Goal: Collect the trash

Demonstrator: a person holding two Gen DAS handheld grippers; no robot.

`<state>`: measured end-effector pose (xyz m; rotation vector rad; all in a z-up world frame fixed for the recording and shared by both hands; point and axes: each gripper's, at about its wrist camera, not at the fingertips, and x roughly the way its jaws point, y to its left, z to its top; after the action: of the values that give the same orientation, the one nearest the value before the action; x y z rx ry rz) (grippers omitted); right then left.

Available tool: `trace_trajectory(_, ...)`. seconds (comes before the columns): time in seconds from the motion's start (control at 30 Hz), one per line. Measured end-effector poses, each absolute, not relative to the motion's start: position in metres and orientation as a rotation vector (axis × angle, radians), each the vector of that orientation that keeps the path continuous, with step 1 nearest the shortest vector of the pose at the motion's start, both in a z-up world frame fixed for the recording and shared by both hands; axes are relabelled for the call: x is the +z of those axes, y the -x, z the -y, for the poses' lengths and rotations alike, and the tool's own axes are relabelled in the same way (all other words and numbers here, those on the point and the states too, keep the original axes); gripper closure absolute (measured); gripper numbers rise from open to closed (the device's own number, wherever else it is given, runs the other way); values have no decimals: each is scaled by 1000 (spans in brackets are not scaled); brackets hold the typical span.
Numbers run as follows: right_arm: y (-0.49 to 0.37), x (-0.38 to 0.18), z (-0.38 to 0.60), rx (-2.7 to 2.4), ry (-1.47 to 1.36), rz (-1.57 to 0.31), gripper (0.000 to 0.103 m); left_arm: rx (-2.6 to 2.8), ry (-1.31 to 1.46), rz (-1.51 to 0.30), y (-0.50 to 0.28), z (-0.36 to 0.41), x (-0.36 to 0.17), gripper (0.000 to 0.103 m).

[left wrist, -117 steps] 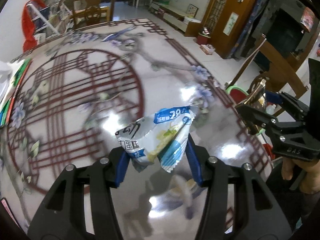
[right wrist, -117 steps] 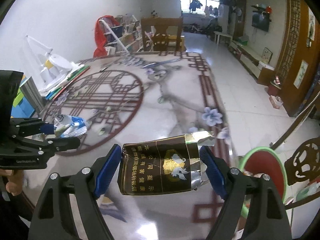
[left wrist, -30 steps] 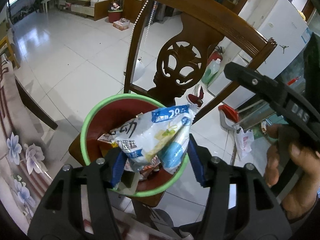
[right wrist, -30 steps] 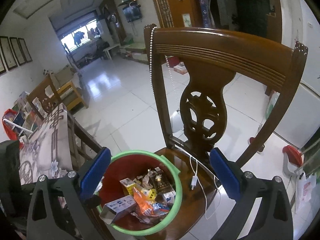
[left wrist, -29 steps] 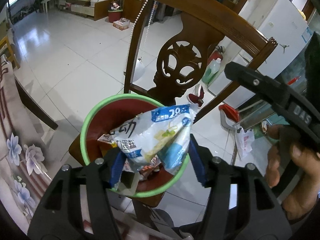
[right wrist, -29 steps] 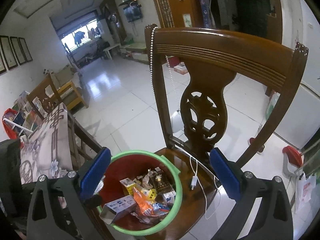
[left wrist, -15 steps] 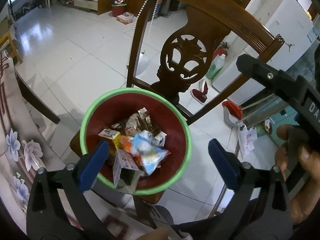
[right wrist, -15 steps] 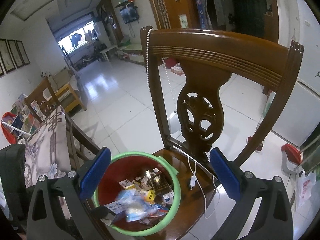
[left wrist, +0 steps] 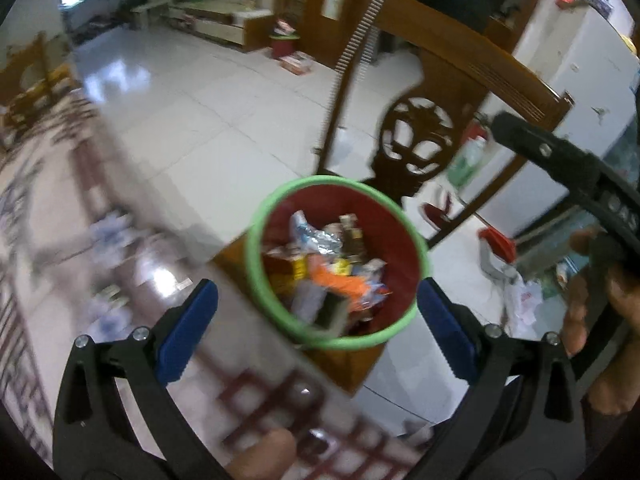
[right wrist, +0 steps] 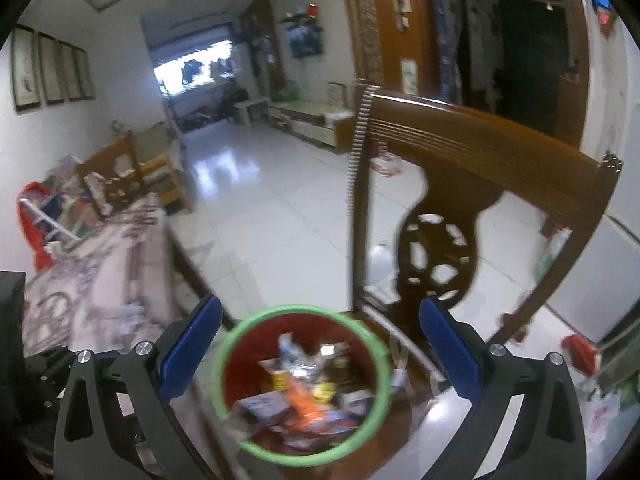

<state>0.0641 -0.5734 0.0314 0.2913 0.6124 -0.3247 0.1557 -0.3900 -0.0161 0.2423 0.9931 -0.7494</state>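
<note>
Both the left tongs [left wrist: 316, 312] and the right tongs [right wrist: 320, 346] stand spread wide with nothing between their blue pads. The trash [left wrist: 324, 264], a heap of crinkled foil wrappers and small cartons, lies inside the green-rimmed red bin [left wrist: 256, 248], which sits on the seat of the carved wooden chair [left wrist: 420, 148] just beside the bench [left wrist: 80, 216]. Such pieces look light, thin and slippery; pinching a crumpled fold or a carton's edge would likely hold best.
</note>
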Motion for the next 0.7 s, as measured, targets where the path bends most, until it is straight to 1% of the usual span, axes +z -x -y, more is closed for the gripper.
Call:
trace_trajectory(0.1, -67, 30, 542, -245, -298, -626, 7, -691, -207, -944, -148, 352, -3, 5)
trace_trajectory(0.3, -68, 36, 481, -164, -314, -605, 7, -466, -135, -836, -130, 250, 26, 5)
trace_trajectory(0.4, -73, 35, 435, -85, -283, -623, 7, -377, -110, -792, -117, 200, 35, 5)
trace_trajectory(0.5, -73, 31, 392, 5, -255, -631, 7, -288, -93, -753, -103, 154, 41, 5)
trace_trajectory(0.7, -55, 27, 308, 119, -142, -588, 7, -185, -12, -695, -72, 74, 42, 5)
